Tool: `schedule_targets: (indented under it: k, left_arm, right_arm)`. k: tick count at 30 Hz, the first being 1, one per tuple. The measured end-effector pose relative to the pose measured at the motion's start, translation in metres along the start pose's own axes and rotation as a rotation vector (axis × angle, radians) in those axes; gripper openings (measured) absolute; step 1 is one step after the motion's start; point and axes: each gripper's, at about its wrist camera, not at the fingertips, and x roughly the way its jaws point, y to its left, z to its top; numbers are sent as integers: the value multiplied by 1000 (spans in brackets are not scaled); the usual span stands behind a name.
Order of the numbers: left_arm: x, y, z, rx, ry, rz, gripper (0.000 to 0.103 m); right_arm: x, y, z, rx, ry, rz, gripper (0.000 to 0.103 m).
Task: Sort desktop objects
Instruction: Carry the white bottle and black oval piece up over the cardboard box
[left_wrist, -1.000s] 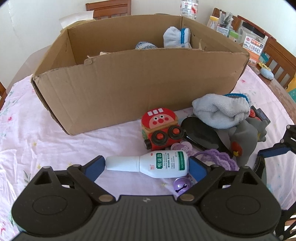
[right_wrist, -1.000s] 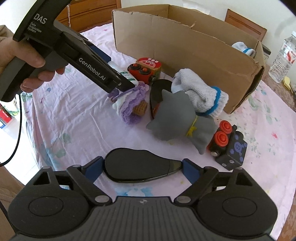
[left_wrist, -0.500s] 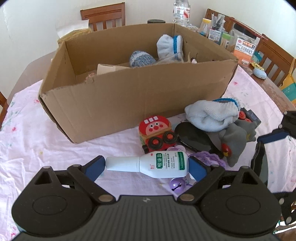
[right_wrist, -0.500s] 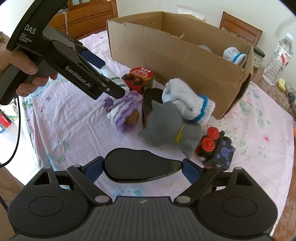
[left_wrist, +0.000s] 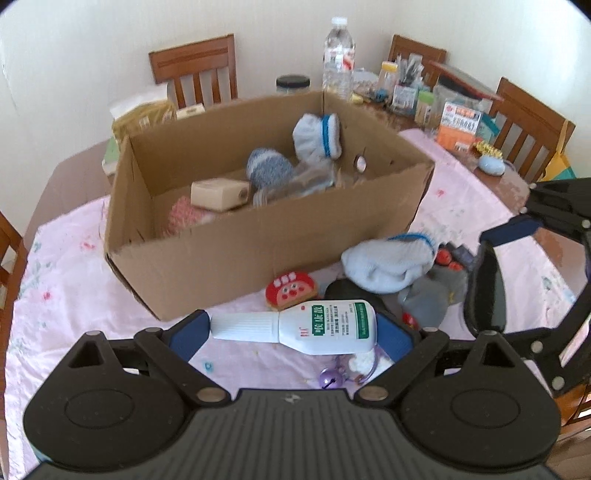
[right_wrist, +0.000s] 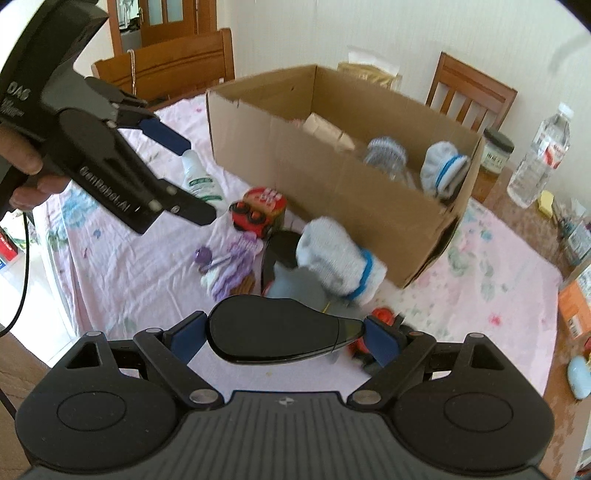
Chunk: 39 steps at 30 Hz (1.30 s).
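Note:
My left gripper (left_wrist: 293, 326) is shut on a white bottle (left_wrist: 295, 326) with a green label, held sideways above the table in front of the cardboard box (left_wrist: 258, 251). The bottle also shows in the right wrist view (right_wrist: 201, 177). My right gripper (right_wrist: 284, 332) is shut on a black glasses case (right_wrist: 277, 332), held above the pile; it also shows in the left wrist view (left_wrist: 484, 288). The box (right_wrist: 369, 206) holds a sock, a knitted ball and a wooden block. On the cloth lie a white sock (right_wrist: 340, 258), a grey plush (left_wrist: 428, 295), a red toy car (right_wrist: 258, 210) and a purple knit piece (right_wrist: 229, 269).
A water bottle (right_wrist: 539, 162) and a jar (right_wrist: 495, 158) stand behind the box. Stationery and packets (left_wrist: 443, 107) crowd the far right of the table. Wooden chairs (left_wrist: 195, 70) surround it. A black toy block with red wheels (right_wrist: 376, 325) lies under my right gripper.
Both grippers have risen with their loads. The box's inside has come into view from above. The things on the cloth have not moved.

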Motion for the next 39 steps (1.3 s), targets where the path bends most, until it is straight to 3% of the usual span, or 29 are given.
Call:
schedule_targets:
  k: [16,29,39]
  left_arm:
    - [-22,5,36,56,-88,23,95]
    - [-11,29,67,57,-108,66,95]
    - [6,45,97,91,-109,118,95]
  right_arm:
    - [-22,-13,40,-104,-98,-36,93]
    - [-21,-46,85,-80,-172,-57,93]
    - [-4,-69,111,-52,-170,-59,93]
